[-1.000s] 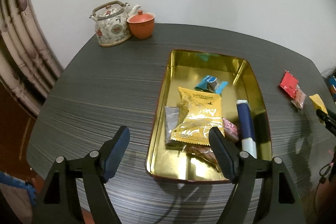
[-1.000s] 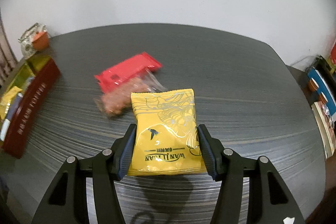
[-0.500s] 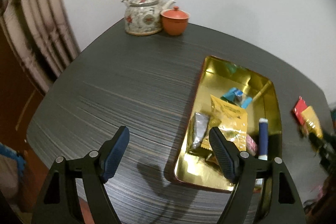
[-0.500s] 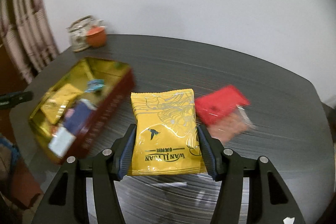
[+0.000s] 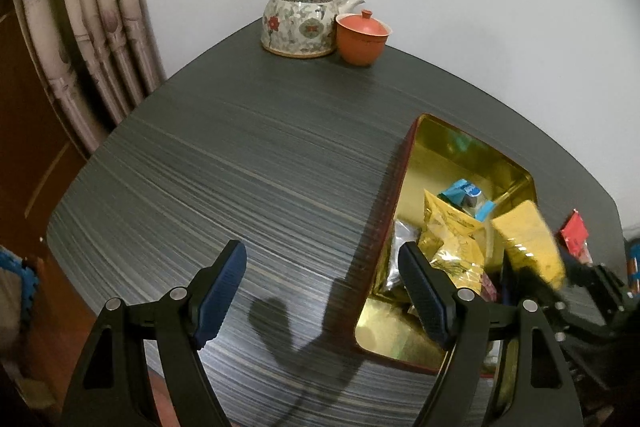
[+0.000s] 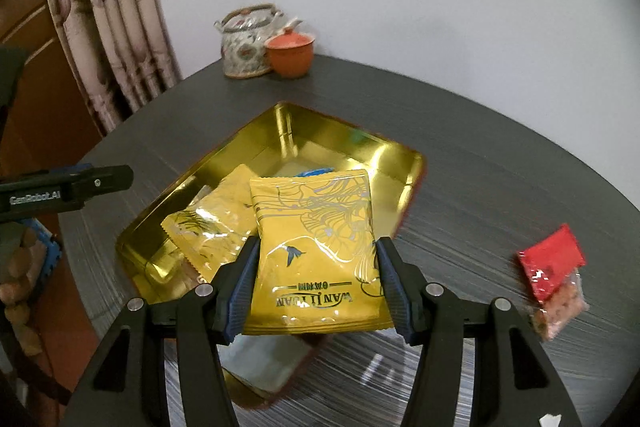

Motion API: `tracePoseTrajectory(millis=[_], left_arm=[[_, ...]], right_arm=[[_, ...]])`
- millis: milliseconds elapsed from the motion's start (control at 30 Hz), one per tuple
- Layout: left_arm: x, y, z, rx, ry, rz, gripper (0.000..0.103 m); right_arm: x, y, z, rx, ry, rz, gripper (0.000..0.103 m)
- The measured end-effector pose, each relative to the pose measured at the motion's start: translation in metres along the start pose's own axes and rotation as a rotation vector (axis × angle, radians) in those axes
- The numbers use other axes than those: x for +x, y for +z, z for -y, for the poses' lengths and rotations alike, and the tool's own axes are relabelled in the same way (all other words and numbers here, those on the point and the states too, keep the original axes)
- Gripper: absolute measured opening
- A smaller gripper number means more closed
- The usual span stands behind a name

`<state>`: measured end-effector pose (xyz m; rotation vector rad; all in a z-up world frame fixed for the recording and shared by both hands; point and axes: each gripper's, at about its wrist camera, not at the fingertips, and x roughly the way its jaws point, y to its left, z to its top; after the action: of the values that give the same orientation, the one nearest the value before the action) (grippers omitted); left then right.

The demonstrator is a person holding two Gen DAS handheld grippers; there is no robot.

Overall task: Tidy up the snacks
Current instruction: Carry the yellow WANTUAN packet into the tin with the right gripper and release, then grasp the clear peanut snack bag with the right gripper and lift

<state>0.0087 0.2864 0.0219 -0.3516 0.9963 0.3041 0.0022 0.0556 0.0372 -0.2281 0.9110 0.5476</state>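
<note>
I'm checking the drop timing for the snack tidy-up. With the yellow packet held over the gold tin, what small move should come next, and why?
Probably lower the right gripper a little and open it. The yellow packet it clamps already hangs over the gold tin, above another yellow packet lying inside, and the left gripper is open and off to the side.

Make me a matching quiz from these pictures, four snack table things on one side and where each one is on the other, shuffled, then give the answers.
Things:
1. held yellow packet
2. red-topped packet
3. orange lidded cup
4. blue wrapper

Places:
A. beside the floral teapot
B. inside the gold tin, lying on its floor
C. clamped in the right claw, above the tin
D. on the bare table, outside the tin

Pairs: 1-C, 2-D, 3-A, 4-B
</note>
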Motion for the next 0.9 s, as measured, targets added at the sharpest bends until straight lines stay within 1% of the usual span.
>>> tracePoseTrajectory(millis=[233, 333, 467, 567, 667, 700, 767, 900], left_arm=[[0.001, -0.001, 0.004, 0.018, -0.005, -0.005, 0.078], [0.002, -0.002, 0.006, 0.028, -0.002, -0.008, 0.078], [0.002, -0.003, 0.009, 0.036, 0.001, -0.008, 0.079], [0.002, -0.004, 0.010, 0.039, 0.001, -0.009, 0.079], [0.001, -0.005, 0.011, 0.047, 0.002, -0.005, 0.079], [0.001, -0.005, 0.012, 0.051, 0.002, -0.005, 0.079], [0.000, -0.006, 0.014, 0.056, 0.004, -0.003, 0.079], [-0.001, -0.007, 0.015, 0.060, 0.004, -0.003, 0.079]], right_arm=[[0.017, -0.006, -0.013, -0.030, 0.003, -0.048, 0.055], [0.014, -0.008, -0.011, -0.022, 0.001, -0.035, 0.057], [0.003, -0.008, -0.001, 0.005, -0.007, -0.008, 0.068], [-0.009, -0.008, 0.012, 0.045, -0.009, 0.022, 0.068], [-0.021, -0.008, 0.028, 0.076, -0.048, 0.048, 0.069], [-0.024, -0.010, 0.036, 0.084, -0.077, 0.054, 0.069], [-0.027, -0.012, 0.051, 0.104, -0.128, 0.054, 0.068], [-0.030, -0.022, 0.092, 0.185, -0.213, 0.039, 0.069]])
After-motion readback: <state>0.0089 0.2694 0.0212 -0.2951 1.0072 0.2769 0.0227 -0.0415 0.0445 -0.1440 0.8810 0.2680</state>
